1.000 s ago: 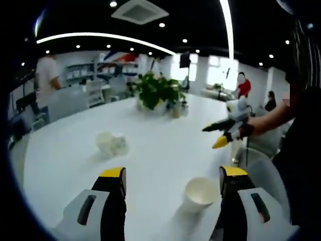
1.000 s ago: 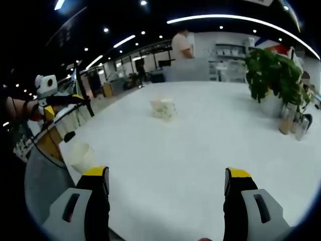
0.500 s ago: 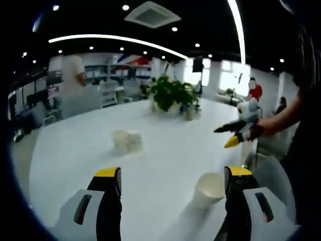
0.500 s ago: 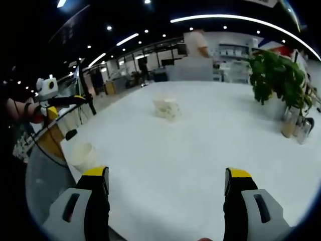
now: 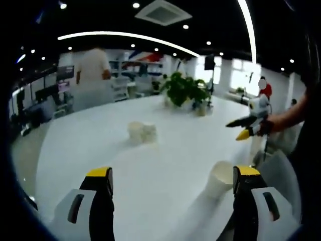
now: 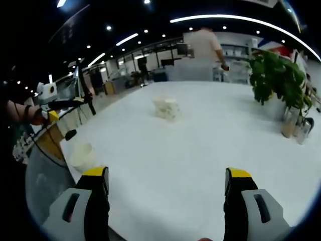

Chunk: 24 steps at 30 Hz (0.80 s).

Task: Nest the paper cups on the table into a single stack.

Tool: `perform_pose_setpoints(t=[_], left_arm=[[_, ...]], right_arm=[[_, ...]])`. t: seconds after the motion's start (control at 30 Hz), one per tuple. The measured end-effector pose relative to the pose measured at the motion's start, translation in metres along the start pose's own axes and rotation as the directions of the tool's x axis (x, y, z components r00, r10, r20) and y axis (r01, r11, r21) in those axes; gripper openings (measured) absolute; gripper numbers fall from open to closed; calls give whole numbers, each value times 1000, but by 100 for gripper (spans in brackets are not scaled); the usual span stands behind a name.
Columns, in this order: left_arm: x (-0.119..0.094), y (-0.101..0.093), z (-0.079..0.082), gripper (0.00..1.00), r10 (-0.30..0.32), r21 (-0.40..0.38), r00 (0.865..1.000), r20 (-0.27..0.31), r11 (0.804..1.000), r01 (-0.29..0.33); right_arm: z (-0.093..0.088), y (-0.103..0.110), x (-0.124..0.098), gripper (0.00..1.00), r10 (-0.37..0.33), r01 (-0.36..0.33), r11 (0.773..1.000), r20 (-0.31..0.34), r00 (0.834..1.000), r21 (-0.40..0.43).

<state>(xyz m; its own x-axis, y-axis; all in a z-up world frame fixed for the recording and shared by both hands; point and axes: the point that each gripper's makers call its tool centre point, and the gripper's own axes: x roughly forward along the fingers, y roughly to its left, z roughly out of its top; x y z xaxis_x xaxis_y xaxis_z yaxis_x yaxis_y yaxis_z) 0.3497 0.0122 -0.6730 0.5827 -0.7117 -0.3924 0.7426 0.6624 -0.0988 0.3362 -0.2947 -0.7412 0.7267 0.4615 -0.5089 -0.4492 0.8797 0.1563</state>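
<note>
While both tools hover above the white worktop, their jaws stand wide apart with nothing between them. Seen from the left gripper view, the left tool has bare white surface ahead of it; a small cluster of paper cups sits farther out near the middle of the worktop, well apart from the jaws. Just left of its right jaw stands a single paper cup, upright and close to the worktop's near edge. Farther right, the right tool is held in a hand past that edge. A potted plant stands at the far side (a person stands behind the far rim).

From the right gripper view, the single cup sits beside the left edge, the cluster far ahead, and open surface lies before the right tool.
</note>
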Motion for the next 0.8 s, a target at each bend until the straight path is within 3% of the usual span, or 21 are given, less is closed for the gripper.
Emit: perform_pose_setpoints(t=[0.47, 0.8], left_arm=[[1, 3, -7, 100, -5, 13, 1000, -18, 1000, 5], [1, 3, -10, 100, 3, 7, 1000, -24, 1000, -3]], right_arm=[[12, 2, 12, 95, 18, -18, 1000, 7, 1000, -24], [52, -12, 29, 95, 57, -53, 992, 31, 998, -113]])
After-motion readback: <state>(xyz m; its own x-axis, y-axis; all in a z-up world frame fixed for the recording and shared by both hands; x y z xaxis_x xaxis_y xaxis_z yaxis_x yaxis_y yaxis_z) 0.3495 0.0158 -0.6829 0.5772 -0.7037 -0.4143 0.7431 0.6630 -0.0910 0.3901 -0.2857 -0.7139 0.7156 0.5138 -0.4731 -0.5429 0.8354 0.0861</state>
